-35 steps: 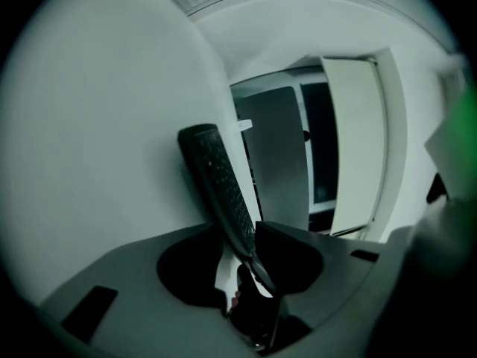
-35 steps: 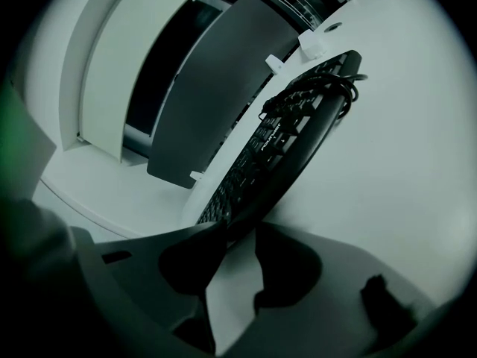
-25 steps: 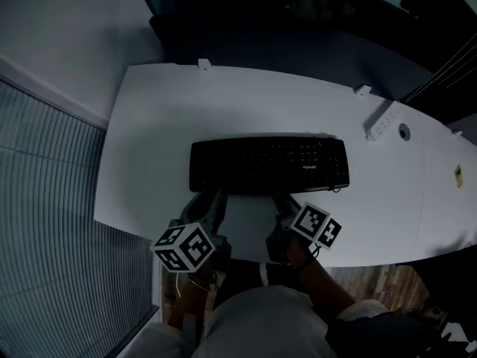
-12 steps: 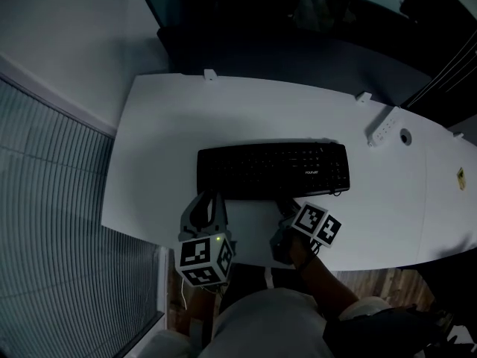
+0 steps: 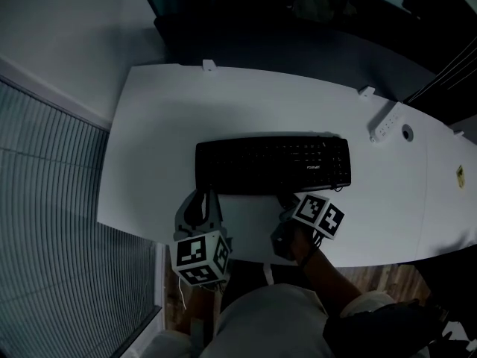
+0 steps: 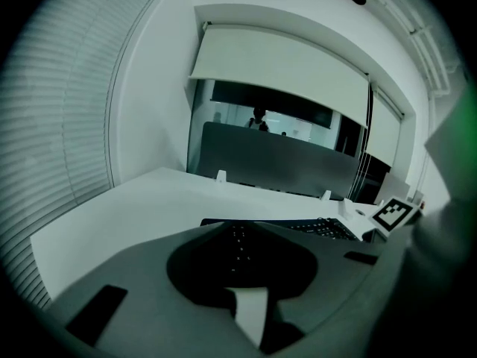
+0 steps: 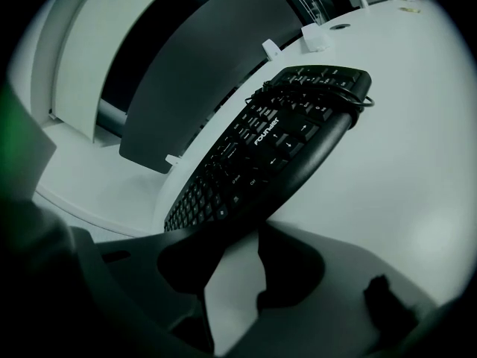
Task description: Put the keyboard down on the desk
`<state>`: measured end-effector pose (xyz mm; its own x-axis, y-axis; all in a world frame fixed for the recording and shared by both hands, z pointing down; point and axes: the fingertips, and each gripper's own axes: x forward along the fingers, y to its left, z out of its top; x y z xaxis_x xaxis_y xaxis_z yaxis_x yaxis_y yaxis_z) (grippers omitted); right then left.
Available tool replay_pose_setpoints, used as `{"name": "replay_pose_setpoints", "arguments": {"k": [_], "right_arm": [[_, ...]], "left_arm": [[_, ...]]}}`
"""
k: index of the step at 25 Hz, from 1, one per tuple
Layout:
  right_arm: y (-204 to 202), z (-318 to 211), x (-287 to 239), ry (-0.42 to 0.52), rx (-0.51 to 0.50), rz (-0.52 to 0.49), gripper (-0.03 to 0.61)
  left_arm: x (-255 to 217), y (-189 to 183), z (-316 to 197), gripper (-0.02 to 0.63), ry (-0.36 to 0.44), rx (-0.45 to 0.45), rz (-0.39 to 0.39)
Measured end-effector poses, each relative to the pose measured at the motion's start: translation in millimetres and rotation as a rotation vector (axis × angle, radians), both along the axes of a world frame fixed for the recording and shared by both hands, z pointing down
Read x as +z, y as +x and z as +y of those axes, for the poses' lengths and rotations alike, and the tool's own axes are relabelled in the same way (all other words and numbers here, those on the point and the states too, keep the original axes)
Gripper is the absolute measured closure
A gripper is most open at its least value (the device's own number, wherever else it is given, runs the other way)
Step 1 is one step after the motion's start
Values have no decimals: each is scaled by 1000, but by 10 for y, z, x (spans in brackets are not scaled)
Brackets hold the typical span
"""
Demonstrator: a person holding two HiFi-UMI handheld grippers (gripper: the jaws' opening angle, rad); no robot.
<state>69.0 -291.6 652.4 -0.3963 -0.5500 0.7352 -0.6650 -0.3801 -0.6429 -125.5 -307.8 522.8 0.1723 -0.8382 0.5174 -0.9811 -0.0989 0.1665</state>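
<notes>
A black keyboard (image 5: 272, 164) lies flat on the white desk (image 5: 164, 125), with a cable coiled at its right end (image 7: 328, 88). My left gripper (image 5: 206, 197) sits at the keyboard's front left edge. Its jaws have just been closing and now stand open by a narrow gap (image 6: 242, 274), with only desk showing between them. My right gripper (image 5: 288, 202) is at the front edge further right. It is open too (image 7: 238, 274), and the keyboard (image 7: 276, 136) crosses just beyond its tips. In the left gripper view the keyboard (image 6: 320, 228) shows past the fingers.
A white power strip (image 5: 386, 122) and a round cable hole (image 5: 407, 133) are at the desk's back right. A dark partition (image 5: 298, 43) runs behind the desk. Slatted blinds (image 5: 52, 215) fill the left. The desk's front edge is just below both grippers.
The left gripper has rolled upright, so its marker cube now faces me squarely, and its jaws stand narrower. The right gripper and the keyboard have barely moved.
</notes>
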Motion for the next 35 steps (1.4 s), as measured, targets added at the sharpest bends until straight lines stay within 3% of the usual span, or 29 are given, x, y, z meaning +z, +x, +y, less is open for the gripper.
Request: {"name": "replay_pose_setpoints", "arguments": {"k": [8, 16, 25, 31, 35], "right_arm": [[8, 37, 24, -76, 22, -6, 445], [157, 91, -124, -20, 41, 61, 445], [358, -160, -873, 289, 20, 271, 445], [589, -280, -1535, 566, -31, 509, 446], [744, -302, -1875, 672, -68, 667, 451]], "left_arm": [[98, -29, -84, 543, -12, -5, 35], [136, -3, -127, 543, -19, 25, 62], [-108, 105, -240, 548, 10, 106, 44], [-323, 224, -247, 568, 58, 149, 30], [-422, 260, -214, 583, 73, 158, 46]]}}
